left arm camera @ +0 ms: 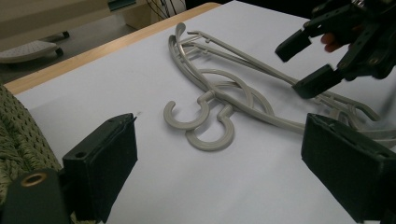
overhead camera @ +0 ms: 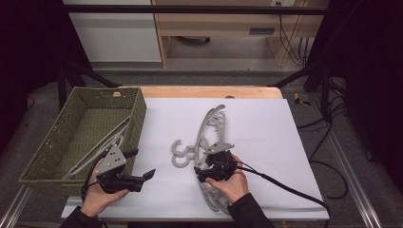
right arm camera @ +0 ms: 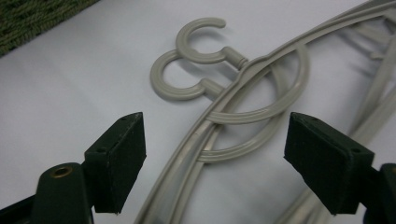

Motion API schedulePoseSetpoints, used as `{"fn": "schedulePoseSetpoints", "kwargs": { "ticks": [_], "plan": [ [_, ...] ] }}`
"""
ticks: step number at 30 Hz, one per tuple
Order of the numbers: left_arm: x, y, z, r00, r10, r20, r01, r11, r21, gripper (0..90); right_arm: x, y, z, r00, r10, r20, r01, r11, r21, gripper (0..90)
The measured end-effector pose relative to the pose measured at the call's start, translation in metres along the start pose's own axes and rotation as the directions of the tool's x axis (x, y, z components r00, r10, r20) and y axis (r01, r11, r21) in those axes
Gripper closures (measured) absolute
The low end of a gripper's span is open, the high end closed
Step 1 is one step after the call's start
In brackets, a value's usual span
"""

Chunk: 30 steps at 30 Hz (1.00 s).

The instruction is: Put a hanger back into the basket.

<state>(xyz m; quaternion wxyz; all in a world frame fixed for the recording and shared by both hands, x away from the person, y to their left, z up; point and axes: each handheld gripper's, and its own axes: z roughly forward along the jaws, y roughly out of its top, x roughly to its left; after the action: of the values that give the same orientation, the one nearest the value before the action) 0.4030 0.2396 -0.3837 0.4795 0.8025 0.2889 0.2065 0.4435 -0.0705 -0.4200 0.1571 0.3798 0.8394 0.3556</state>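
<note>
Table (overhead camera: pixel 266 123) under white sheet, green woven basket (overhead camera: pixel 138 118) at its left edge with one grey hanger (overhead camera: pixel 102 142) already inside. Two more tangled hangers (right arm camera: pixel 243 116) lie mid-table, hooks side by side, arms crossed over each other. Right hand-held gripper (overhead camera: pixel 215 167) sits over them near the necks, jaws apart and straddling the bars, not pressing yet. Left hand-held gripper (overhead camera: pixel 138 165) hovers by the basket's near corner, jaws wide, holding nothing. Risk: the bars overlap between the right jaws, so a close likely pinches both, or lifts one and drags the other, which could snag on the basket rim.
</note>
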Motion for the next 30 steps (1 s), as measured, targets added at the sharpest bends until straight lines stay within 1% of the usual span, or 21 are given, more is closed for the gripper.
{"fn": "schedulePoseSetpoints", "kwargs": {
  "ticks": [2,3,4,6,8,9,10,11,12,13,14,15,16,18,19,20,22,25,26,28,30],
  "plan": [
    [0.000,0.000,0.000,1.0000,0.001,-0.001,-0.001,1.0000,0.003,9.9,0.003,0.000,0.008,1.0000,-0.001,-0.002,0.002,1.000,0.026,22.8],
    [0.000,0.000,0.000,1.0000,0.001,-0.001,-0.001,1.0000,0.003,9.9,0.003,0.000,0.008,1.0000,-0.001,-0.002,0.002,1.000,0.026,22.8],
    [0.000,0.000,0.000,1.0000,0.001,0.001,-0.001,1.0000,0.002,9.8,0.007,-0.001,0.016,0.9999,-0.012,0.000,0.012,0.999,0.049,23.7],
    [0.001,0.000,-0.001,1.0000,0.001,-0.003,-0.001,1.0000,0.000,9.8,0.011,-0.002,0.022,0.9997,-0.023,0.006,0.022,0.997,0.072,25.1],
    [0.001,0.000,-0.001,1.0000,0.000,-0.002,0.000,1.0000,-0.001,9.9,0.013,-0.004,0.028,0.9994,-0.031,0.017,0.029,0.995,0.091,28.5],
    [0.001,0.000,-0.001,1.0000,0.000,-0.002,0.000,1.0000,-0.001,9.9,0.013,-0.004,0.028,0.9994,-0.031,0.017,0.029,0.995,0.091,28.5],
    [0.001,0.001,-0.001,1.0000,0.001,-0.002,-0.001,1.0000,-0.002,10.0,0.014,-0.007,0.031,0.9992,-0.032,0.023,0.029,0.993,0.112,32.2],
    [0.001,0.001,-0.001,1.0000,0.001,-0.002,-0.001,1.0000,-0.002,10.0,0.014,-0.007,0.031,0.9992,-0.032,0.023,0.029,0.993,0.112,32.2],
    [0.000,0.001,-0.001,1.0000,0.003,-0.002,-0.003,1.0000,0.000,10.0,0.015,-0.009,0.034,0.9985,-0.045,0.031,0.040,0.990,0.131,36.4],
    [0.000,0.001,-0.001,1.0000,0.003,-0.002,-0.003,1.0000,0.000,10.0,0.015,-0.009,0.034,0.9985,-0.045,0.031,0.040,0.990,0.131,36.4],
    [0.001,0.001,-0.001,1.0000,0.001,-0.002,-0.001,1.0000,0.000,10.1,0.017,-0.011,0.037,0.9988,-0.044,0.020,0.041,0.989,0.144,40.5],
    [0.001,0.001,-0.001,1.0000,0.001,-0.002,-0.001,1.0000,0.000,10.1,0.017,-0.011,0.038,0.9988,-0.046,0.017,0.043,0.987,0.153,43.7],
    [0.001,0.001,-0.001,1.0000,0.001,-0.002,-0.001,1.0000,0.000,10.2,0.017,-0.011,0.038,0.9988,-0.046,0.017,0.043,0.987,0.153,43.7],
    [0.001,0.001,-0.001,1.0000,0.002,-0.004,-0.002,1.0000,0.003,10.3,0.017,-0.012,0.039,0.9991,-0.040,0.011,0.038,0.986,0.165,47.1],
    [0.001,0.001,-0.001,1.0000,0.002,-0.003,-0.002,1.0000,0.004,10.4,0.017,-0.012,0.040,0.9997,-0.023,-0.004,0.023,0.983,0.181,52.7],
    [0.001,0.001,-0.001,1.0000,0.002,-0.003,-0.002,1.0000,0.004,10.4,0.017,-0.012,0.040,0.9997,-0.023,-0.004,0.023,0.983,0.181,52.7],
    [0.001,0.001,-0.001,1.0000,0.002,-0.003,-0.002,1.0000,0.003,10.5,0.017,-0.012,0.040,0.9996,-0.011,-0.025,0.015,0.980,0.198,60.6],
    [0.001,0.001,-0.002,1.0000,0.003,-0.003,-0.003,1.0000,0.002,10.7,0.015,-0.012,0.038,0.9994,-0.011,-0.032,0.018,0.976,0.215,64.8],
    [0.001,0.001,-0.002,1.0000,0.003,-0.002,-0.003,1.0000,0.004,10.7,0.015,-0.011,0.037,0.9994,-0.001,-0.035,0.009,0.976,0.220,65.9],
    [0.000,0.001,-0.002,1.0000,0.004,-0.001,-0.004,1.0000,0.003,10.8,0.015,-0.010,0.035,0.9990,0.002,-0.044,0.007,0.976,0.219,69.7],
    [0.000,0.001,-0.002,1.0000,0.004,-0.001,-0.004,1.0000,0.004,10.8,0.015,-0.010,0.034,0.9987,0.002,-0.052,0.010,0.975,0.223,70.8]
  ]
}}
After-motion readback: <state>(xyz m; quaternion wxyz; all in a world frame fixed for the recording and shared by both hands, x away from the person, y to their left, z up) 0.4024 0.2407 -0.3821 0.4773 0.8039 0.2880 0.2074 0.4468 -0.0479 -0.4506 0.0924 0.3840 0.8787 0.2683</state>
